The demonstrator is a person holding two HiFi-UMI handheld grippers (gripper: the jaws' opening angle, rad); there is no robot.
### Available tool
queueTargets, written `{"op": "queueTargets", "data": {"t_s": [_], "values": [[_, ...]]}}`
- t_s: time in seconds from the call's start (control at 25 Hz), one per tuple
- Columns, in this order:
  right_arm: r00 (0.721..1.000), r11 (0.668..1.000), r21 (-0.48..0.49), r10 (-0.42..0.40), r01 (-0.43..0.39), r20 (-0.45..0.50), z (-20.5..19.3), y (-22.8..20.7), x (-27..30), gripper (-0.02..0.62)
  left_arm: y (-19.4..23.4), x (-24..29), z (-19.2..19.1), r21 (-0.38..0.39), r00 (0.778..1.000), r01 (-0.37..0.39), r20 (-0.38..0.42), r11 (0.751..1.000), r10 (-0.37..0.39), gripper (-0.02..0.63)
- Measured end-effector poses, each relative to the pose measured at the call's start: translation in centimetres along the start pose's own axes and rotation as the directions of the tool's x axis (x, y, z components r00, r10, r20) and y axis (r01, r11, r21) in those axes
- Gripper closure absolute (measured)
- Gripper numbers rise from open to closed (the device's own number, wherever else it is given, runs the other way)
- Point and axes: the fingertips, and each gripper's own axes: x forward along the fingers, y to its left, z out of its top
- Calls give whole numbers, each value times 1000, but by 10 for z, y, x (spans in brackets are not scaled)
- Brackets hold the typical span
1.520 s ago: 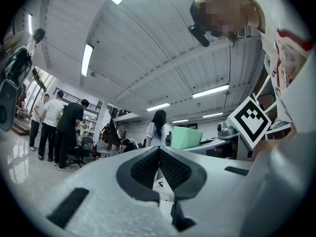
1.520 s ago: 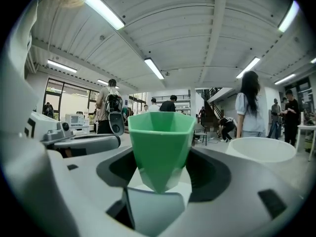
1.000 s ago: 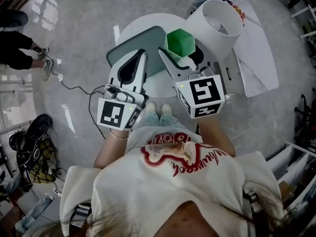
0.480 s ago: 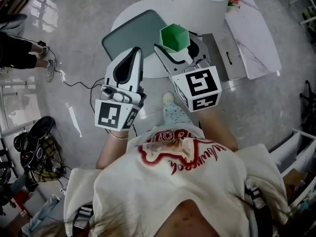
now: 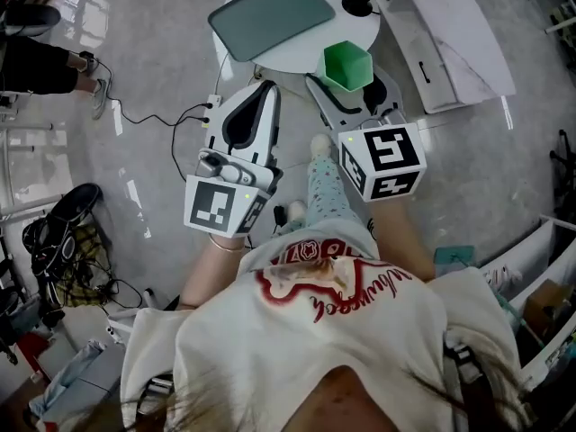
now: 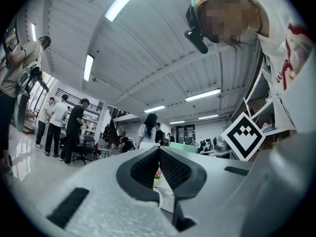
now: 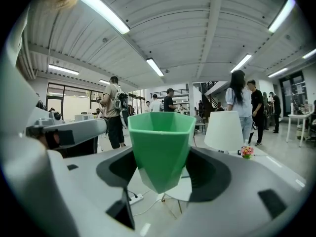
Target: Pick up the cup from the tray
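A green faceted cup [image 5: 346, 64] is held up in the air, my right gripper [image 5: 349, 84] shut on its lower part. The right gripper view has the cup [image 7: 160, 144] upright between the two jaws of the right gripper [image 7: 161, 169], above the floor. The grey-green tray [image 5: 270, 12] lies bare on the white round table [image 5: 364, 30] at the top of the head view, well apart from the cup. To the cup's left hangs my left gripper [image 5: 266, 88], its jaws closed together with nothing in them; the left gripper [image 6: 159, 151] points across the room.
A small black object [image 5: 357, 1] lies on the table beside a white slab [image 5: 450, 43]. A cable [image 5: 171, 120] runs over the floor. A person [image 5: 40, 66] stands at left; bags [image 5: 63, 241] lie lower left. A white lampshade [image 7: 224, 130] stands ahead.
Both grippers have pulled back from the table, and the cup has gone with the right one. The tray and table now sit farther off at the top of the head view.
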Motion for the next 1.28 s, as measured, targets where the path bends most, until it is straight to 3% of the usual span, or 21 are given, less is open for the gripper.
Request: {"op": "queueTargets", "data": {"t_s": [0.32, 0.64, 0.84, 1.28], "values": [[999, 998, -49, 43, -42, 26, 14, 46, -39, 281, -19, -51, 5, 14, 1000, -15, 2, 1000, 15, 592], [998, 997, -63, 50, -47, 47, 27, 50, -54, 281, -23, -58, 17, 1, 998, -48, 31, 999, 48, 592], [997, 997, -71, 40, -35, 70, 31, 44, -69, 281, -49, -55, 23, -8, 999, -24, 41, 1000, 24, 592], [997, 995, -93, 44, -38, 57, 25, 43, -78, 281, -49, -58, 27, 27, 998, -51, 48, 998, 50, 592]]}}
